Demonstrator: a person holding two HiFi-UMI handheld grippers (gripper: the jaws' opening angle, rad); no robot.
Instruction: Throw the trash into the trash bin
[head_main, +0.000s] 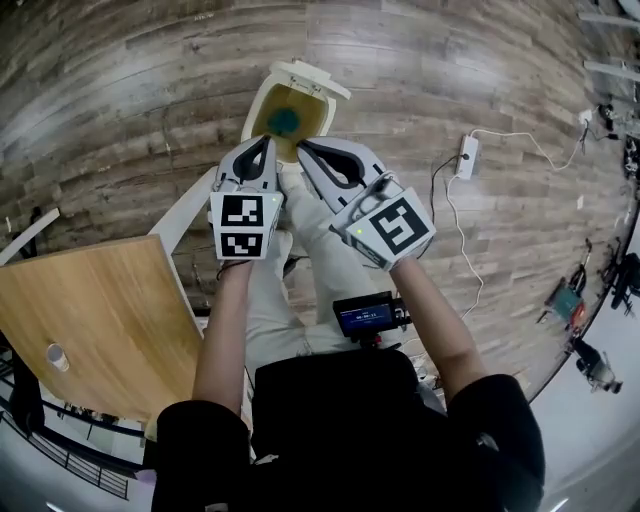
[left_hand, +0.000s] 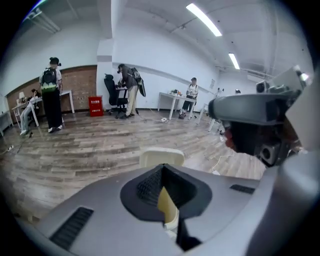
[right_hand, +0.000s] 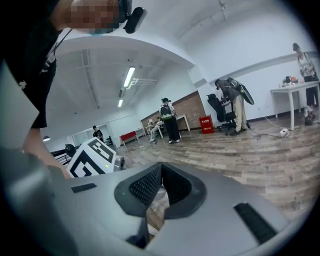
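A cream trash bin (head_main: 262, 105) stands on the wood floor with its lid flipped back, and a teal piece of trash (head_main: 284, 121) lies inside it. Both grippers hang high above the bin, side by side. My left gripper (head_main: 266, 141) is shut, its tips meeting with nothing between them (left_hand: 162, 168); the bin's cream rim (left_hand: 161, 157) shows just beyond. My right gripper (head_main: 304, 147) also has its jaws closed together and holds nothing (right_hand: 160, 165). The left gripper's marker cube (right_hand: 93, 157) shows beside it in the right gripper view.
A wooden table (head_main: 100, 320) with a small cup (head_main: 57, 356) stands at the lower left. A white power strip (head_main: 466, 157) with cables lies on the floor to the right. Several people, desks and a red box (left_hand: 95, 106) are far off.
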